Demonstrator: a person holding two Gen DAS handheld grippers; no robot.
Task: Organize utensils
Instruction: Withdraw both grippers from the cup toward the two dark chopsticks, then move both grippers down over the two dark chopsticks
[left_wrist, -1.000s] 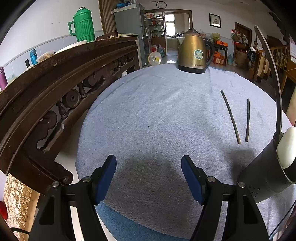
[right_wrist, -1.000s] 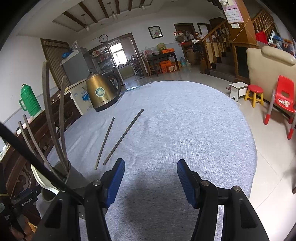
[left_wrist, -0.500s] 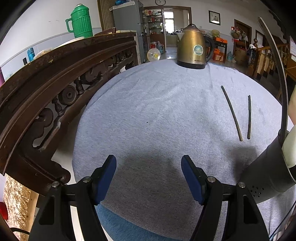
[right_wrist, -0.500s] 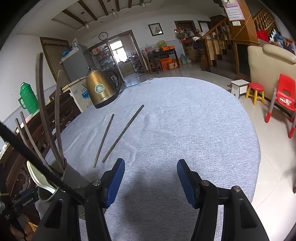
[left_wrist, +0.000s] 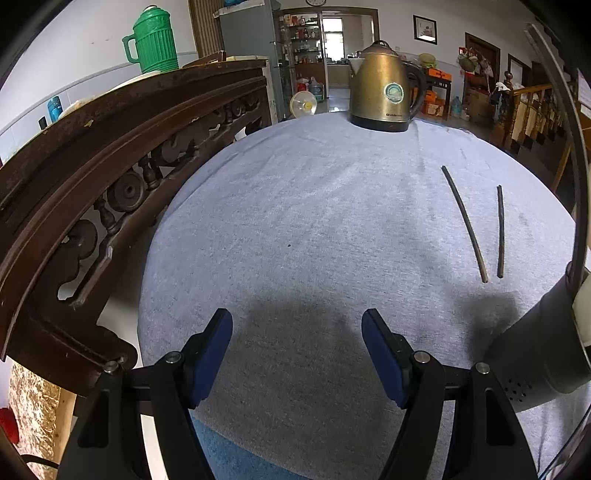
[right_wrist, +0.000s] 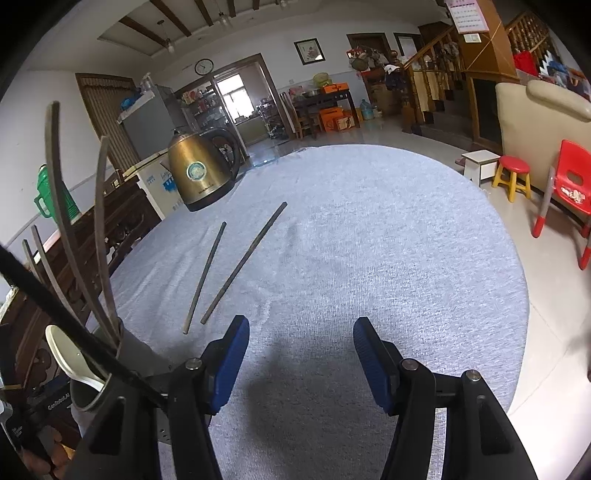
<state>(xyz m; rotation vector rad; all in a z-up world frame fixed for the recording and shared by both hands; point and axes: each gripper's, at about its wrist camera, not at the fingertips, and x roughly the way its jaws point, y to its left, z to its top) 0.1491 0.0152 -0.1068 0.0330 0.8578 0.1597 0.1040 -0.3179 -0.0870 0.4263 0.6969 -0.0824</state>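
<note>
Two dark chopsticks lie loose on the grey tablecloth, one long (left_wrist: 464, 221) (right_wrist: 243, 262) and one shorter (left_wrist: 500, 230) (right_wrist: 205, 277). A dark metal utensil holder (left_wrist: 543, 347) (right_wrist: 86, 395) stands at the near table edge between the grippers, holding a white spoon (right_wrist: 68, 354) and several upright chopsticks (right_wrist: 61, 206). My left gripper (left_wrist: 297, 354) is open and empty, left of the holder. My right gripper (right_wrist: 299, 363) is open and empty, right of the holder, with the loose chopsticks ahead to its left.
A brass electric kettle (left_wrist: 382, 94) (right_wrist: 199, 170) stands at the table's far edge. A carved dark wooden chair back (left_wrist: 99, 166) runs along the table's left side. A green thermos (left_wrist: 153, 38) sits behind it. Red chair and stools (right_wrist: 569, 192) stand on the floor to the right.
Both cameras have shifted slightly; the left view has tilted down a little and the chopsticks sit lower in it. Both grippers stay open and no object on the table has moved.
</note>
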